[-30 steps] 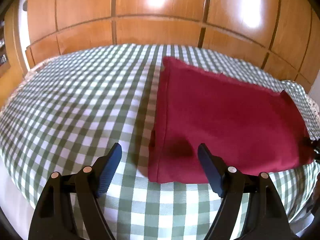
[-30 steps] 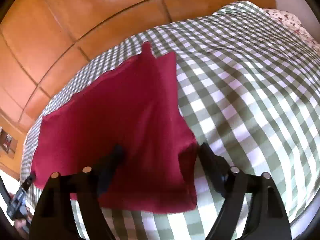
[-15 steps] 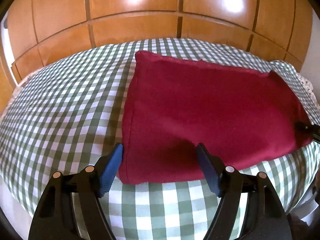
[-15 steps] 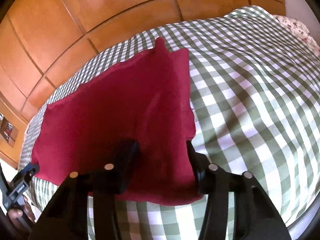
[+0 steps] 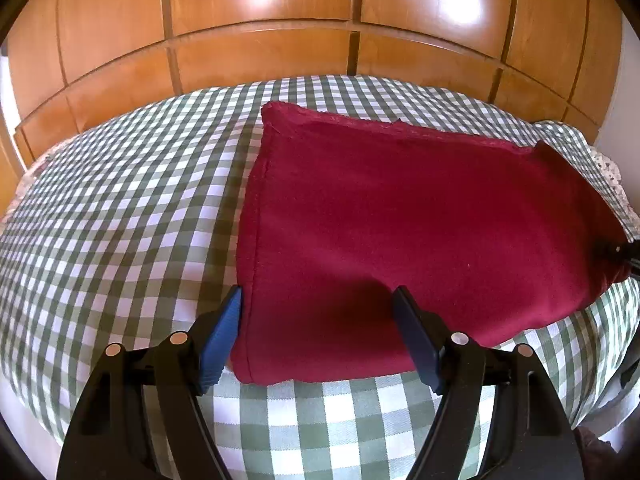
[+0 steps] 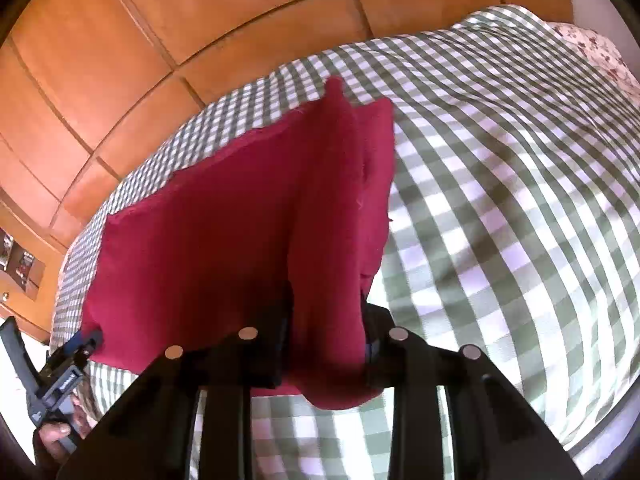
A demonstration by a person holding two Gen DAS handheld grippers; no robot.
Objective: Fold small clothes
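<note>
A dark red folded garment (image 5: 400, 220) lies on a green-and-white checked bedspread (image 5: 120, 220). My left gripper (image 5: 320, 332) is open, its blue pads straddling the garment's near left corner, low over the bed. In the right wrist view my right gripper (image 6: 326, 332) is shut on the near right corner of the red garment (image 6: 224, 232) and has that corner lifted, so the cloth bunches into a ridge. The right gripper's tip shows at the far right edge of the left wrist view (image 5: 624, 250). The left gripper shows at the lower left of the right wrist view (image 6: 76, 350).
A wooden panelled headboard or wardrobe (image 5: 320, 20) stands behind the bed. The checked spread (image 6: 520, 200) stretches right of the garment. A floral pillow (image 6: 592, 52) lies at the far right. The bed's near edge runs just under both grippers.
My right gripper has closed on the garment's right corner and raised it, bunching the cloth. My left gripper has moved in so its open pads straddle the left corner.
</note>
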